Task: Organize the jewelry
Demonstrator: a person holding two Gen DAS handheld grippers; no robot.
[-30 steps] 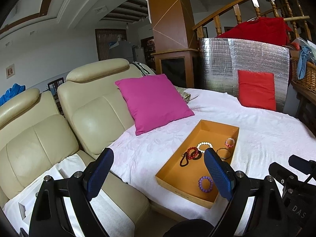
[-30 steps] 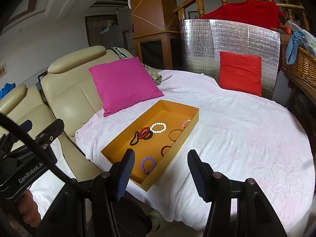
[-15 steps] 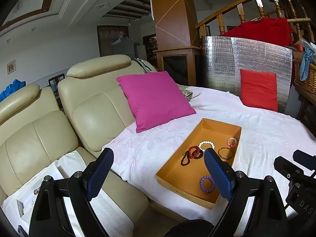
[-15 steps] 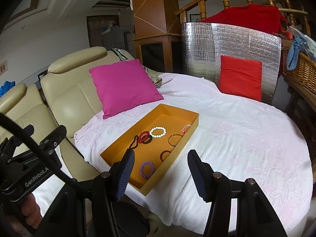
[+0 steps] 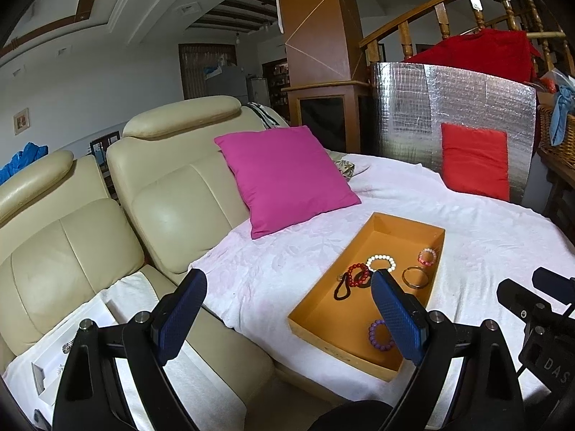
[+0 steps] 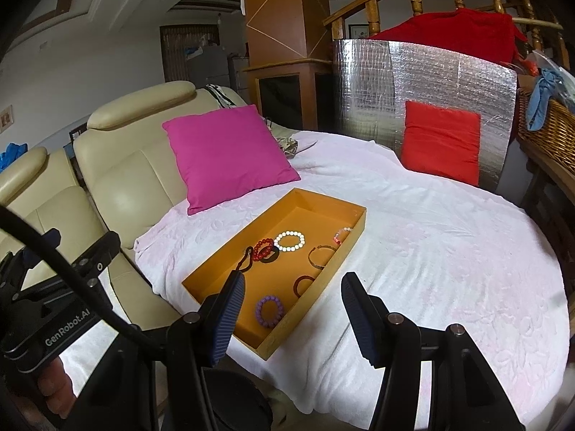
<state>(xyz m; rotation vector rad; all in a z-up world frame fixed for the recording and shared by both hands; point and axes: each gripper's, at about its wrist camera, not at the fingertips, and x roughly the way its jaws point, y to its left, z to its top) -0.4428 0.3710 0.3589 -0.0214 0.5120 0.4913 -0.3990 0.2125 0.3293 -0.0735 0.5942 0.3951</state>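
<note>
Jewelry is lying loose in the orange tray (image 6: 354,226) on the bed (image 6: 449,258), and I am hovering the left gripper (image 5: 289,318) and right gripper (image 6: 293,314) near it, jaws open and empty, judging the purple bracelet (image 6: 269,307) the nearest pick.

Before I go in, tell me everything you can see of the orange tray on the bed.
The orange tray is a shallow, open rectangular box, cardboard-like, lying flat and angled on the white bedspread near the pink cushion, not touching it. Inside lie loose bracelets, white beaded, red beaded, purple beaded, among others. Neither gripper touches it.
</note>
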